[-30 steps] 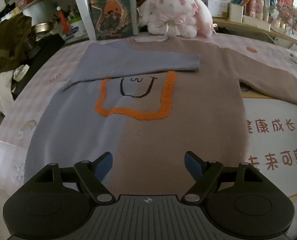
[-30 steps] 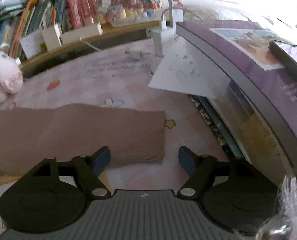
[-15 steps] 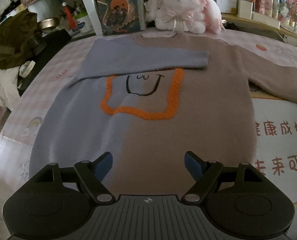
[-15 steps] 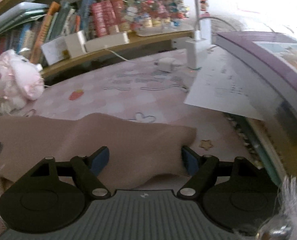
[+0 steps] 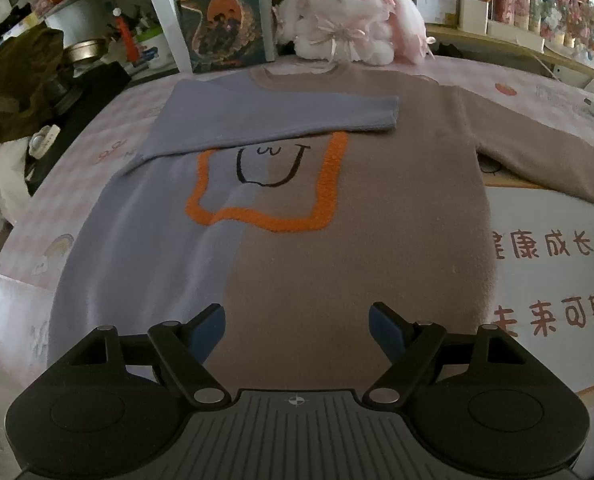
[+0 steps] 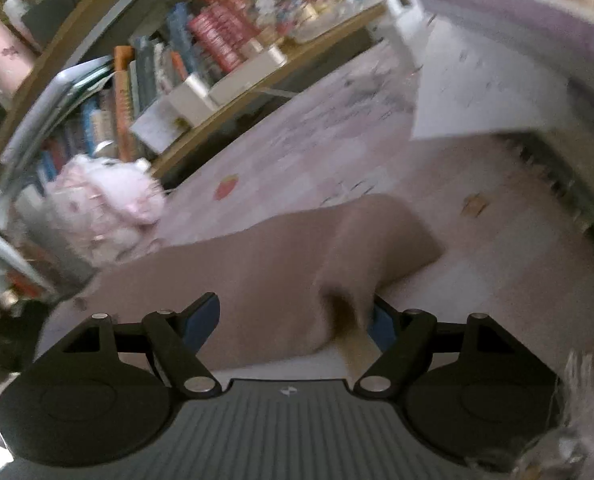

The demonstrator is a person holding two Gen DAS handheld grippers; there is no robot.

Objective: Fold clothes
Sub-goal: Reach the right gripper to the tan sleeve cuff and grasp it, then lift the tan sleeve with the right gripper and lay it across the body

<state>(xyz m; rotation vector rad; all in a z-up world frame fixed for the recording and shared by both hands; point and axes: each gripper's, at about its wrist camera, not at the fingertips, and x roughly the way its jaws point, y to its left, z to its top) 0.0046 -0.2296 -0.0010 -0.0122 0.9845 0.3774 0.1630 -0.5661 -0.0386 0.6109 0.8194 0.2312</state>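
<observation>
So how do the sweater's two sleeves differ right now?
The blue sleeve is already folded flat across the sweater's chest, above the orange outline; the brown sleeve stretches out sideways over the table. The blue sleeve lies untouched, while the brown sleeve's cuff is bunched and lifted between the right tongs. They differ in colour too. Both are long knit sleeves of one sweater.
</observation>
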